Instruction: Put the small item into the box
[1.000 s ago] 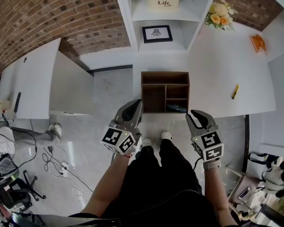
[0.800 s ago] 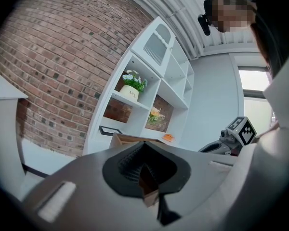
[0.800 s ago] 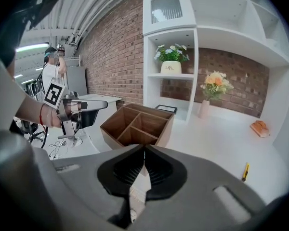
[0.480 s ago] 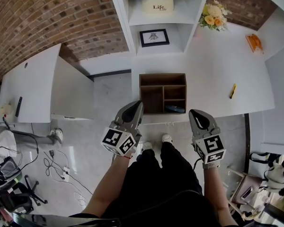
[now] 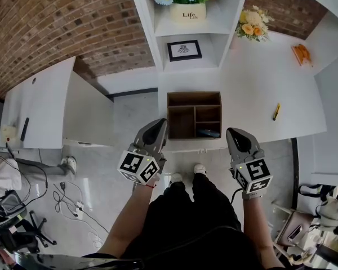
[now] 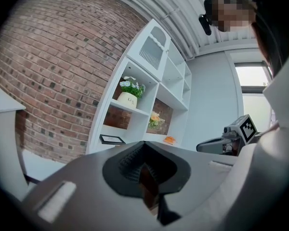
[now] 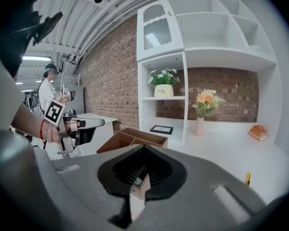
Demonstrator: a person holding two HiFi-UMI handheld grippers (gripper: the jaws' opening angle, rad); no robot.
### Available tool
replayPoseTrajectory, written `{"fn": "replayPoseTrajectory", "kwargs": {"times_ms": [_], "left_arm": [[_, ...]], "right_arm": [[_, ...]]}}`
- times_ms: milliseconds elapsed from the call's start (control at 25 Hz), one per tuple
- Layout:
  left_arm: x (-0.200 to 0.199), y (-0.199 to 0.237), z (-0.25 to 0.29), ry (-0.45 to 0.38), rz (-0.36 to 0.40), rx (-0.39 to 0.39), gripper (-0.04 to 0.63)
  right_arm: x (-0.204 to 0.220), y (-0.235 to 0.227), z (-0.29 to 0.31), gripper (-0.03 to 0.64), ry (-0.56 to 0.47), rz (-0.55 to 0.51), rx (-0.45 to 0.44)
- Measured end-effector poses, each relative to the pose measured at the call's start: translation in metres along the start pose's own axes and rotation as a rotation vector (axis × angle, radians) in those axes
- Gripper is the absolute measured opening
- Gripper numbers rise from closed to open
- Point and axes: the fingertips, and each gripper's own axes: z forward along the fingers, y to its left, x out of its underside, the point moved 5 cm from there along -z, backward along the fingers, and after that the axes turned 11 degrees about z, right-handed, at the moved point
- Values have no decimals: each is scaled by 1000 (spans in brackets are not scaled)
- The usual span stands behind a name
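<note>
— Where's your box?
— Your box (image 5: pixel 194 115) is brown wood, lying open toward you at the near edge of the white table (image 5: pixel 259 77). You see one wide compartment along the far side, a tall one at left and two small ones at right. Something dark (image 5: pixel 208 133) sits in the nearer right one.
— And the small item (image 5: pixel 276 111)?
— Slim, yellow, flat on the table, well right of your box.

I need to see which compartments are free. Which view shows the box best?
The head view: it looks down into the box, showing its compartments and a dark item in the lower right one. The right gripper view shows only its top, side-on, partly behind the claw. The left gripper view doesn't show it clearly.
</note>
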Motion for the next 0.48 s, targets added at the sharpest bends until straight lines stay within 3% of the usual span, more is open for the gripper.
{"fn": "replayPoseTrajectory", "kwargs": {"times_ms": [480], "left_arm": [[-18, 6, 6, -39, 10, -6, 2]], "right_arm": [[-29, -5, -2, 2, -132, 20, 6]]}}
